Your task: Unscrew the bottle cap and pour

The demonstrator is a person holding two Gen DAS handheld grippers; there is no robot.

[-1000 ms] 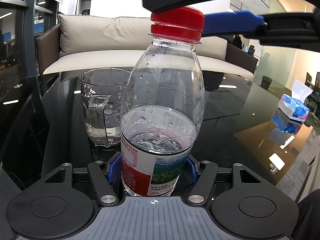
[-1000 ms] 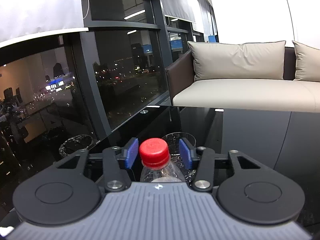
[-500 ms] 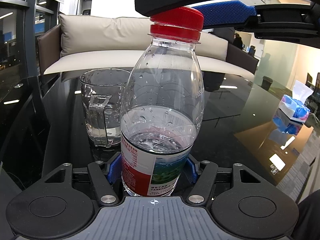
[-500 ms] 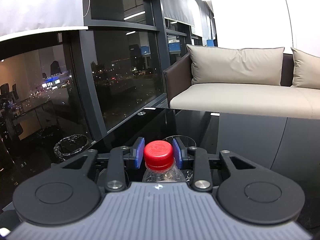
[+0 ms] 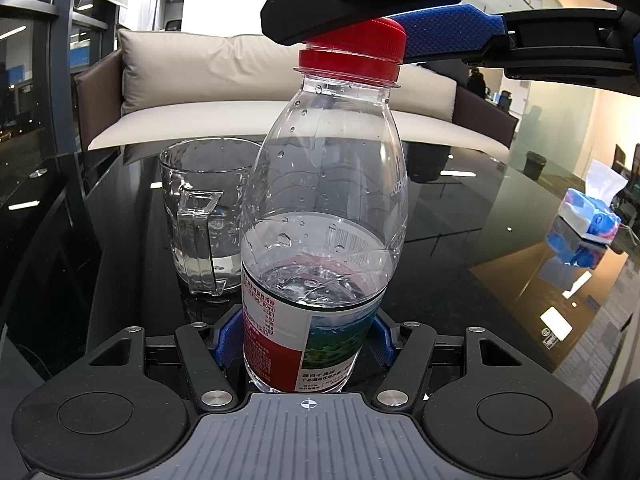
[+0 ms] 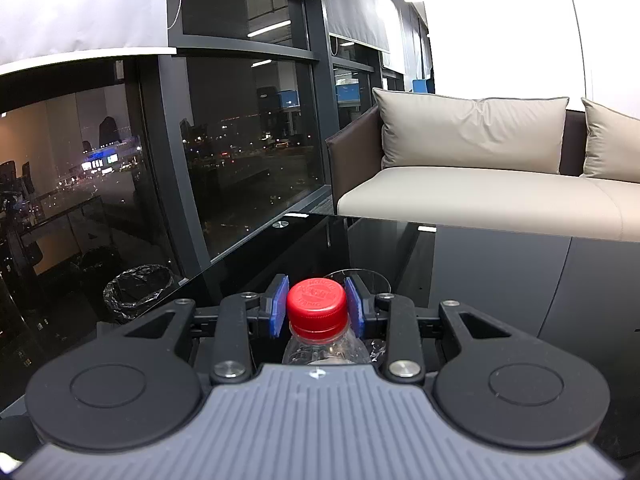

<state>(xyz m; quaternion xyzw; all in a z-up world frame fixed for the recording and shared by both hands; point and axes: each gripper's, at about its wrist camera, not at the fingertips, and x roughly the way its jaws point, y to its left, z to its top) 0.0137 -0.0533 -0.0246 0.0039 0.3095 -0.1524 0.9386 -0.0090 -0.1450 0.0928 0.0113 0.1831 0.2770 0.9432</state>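
A clear plastic water bottle, about half full, stands upright on the black glass table. My left gripper is shut on its labelled lower body. Its red cap sits on the neck, slightly tilted. My right gripper comes in from above, and its blue pads press on both sides of the red cap. A clear glass mug with a little water stands just behind the bottle to the left.
A blue and white tissue pack lies at the table's right. A beige sofa stands beyond the far edge. Dark windows and a bin are to the left.
My right gripper has lowered over the cap and closed its pads from apart to pressing on it. The cap now looks slightly tilted. The left gripper and bottle have not moved.
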